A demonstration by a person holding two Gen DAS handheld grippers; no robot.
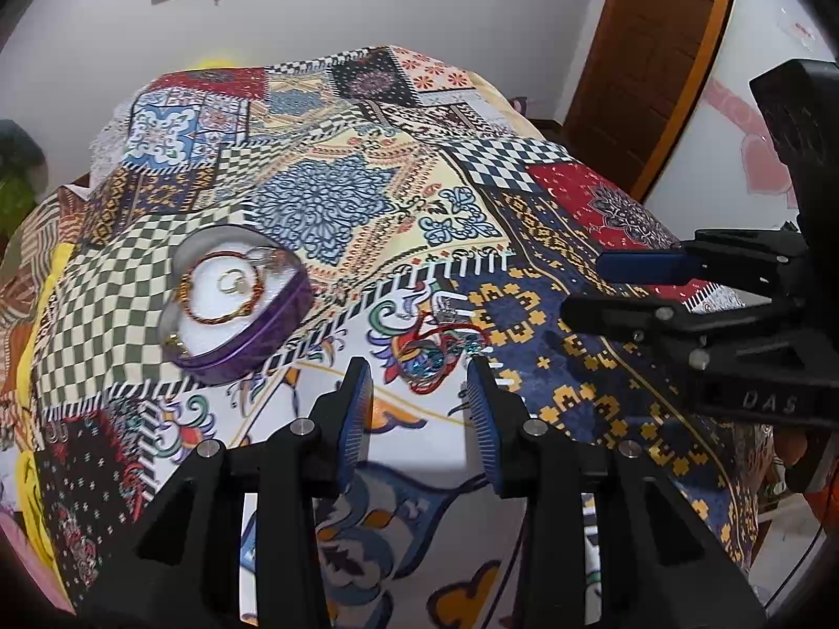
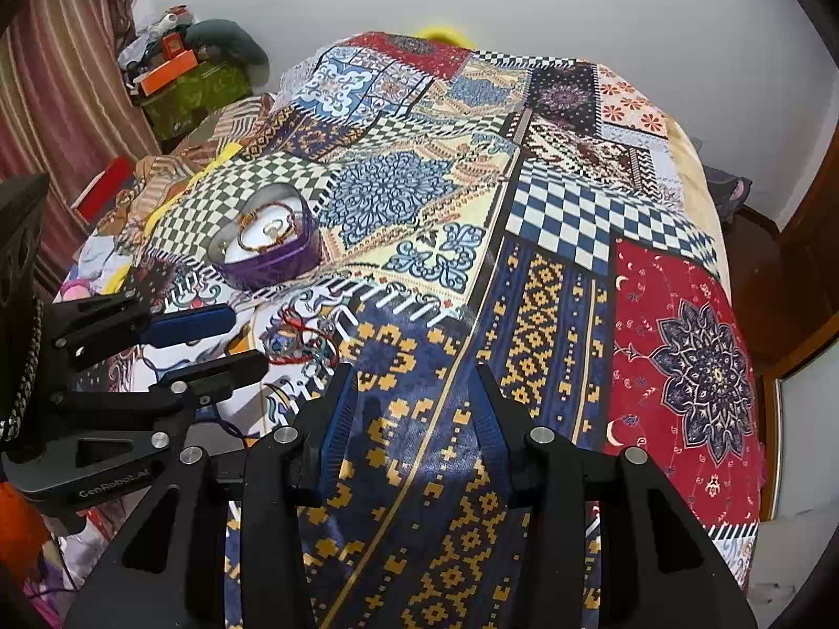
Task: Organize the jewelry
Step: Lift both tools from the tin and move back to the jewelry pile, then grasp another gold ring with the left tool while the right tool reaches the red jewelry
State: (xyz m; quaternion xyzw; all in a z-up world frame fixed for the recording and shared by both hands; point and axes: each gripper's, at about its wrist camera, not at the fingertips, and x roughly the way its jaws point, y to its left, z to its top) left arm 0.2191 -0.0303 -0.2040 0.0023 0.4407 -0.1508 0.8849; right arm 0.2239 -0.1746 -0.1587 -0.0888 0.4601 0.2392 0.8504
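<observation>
A tangle of jewelry [image 1: 435, 351] with red thread, rings and blue stones lies on the patchwork bedspread [image 1: 335, 199]. It sits just beyond the tips of my left gripper [image 1: 419, 369], which stands open with nothing between its fingers. To the left, a purple heart-shaped box [image 1: 236, 304] holds bangles on a white insert. My right gripper [image 2: 413, 375] is open and empty over the blue-and-gold patch, to the right of the jewelry [image 2: 299, 340]. The box [image 2: 267, 246] lies farther back on the left. Each gripper shows in the other's view: right [image 1: 582, 285], left [image 2: 247, 338].
The bedspread [image 2: 550, 272] covers a bed that drops away at the right and near edges. A wooden door [image 1: 655, 52] stands at the right. Piled clutter with an orange box [image 2: 168, 76], a red box [image 2: 102, 183] and a striped curtain [image 2: 52, 78] are on the left.
</observation>
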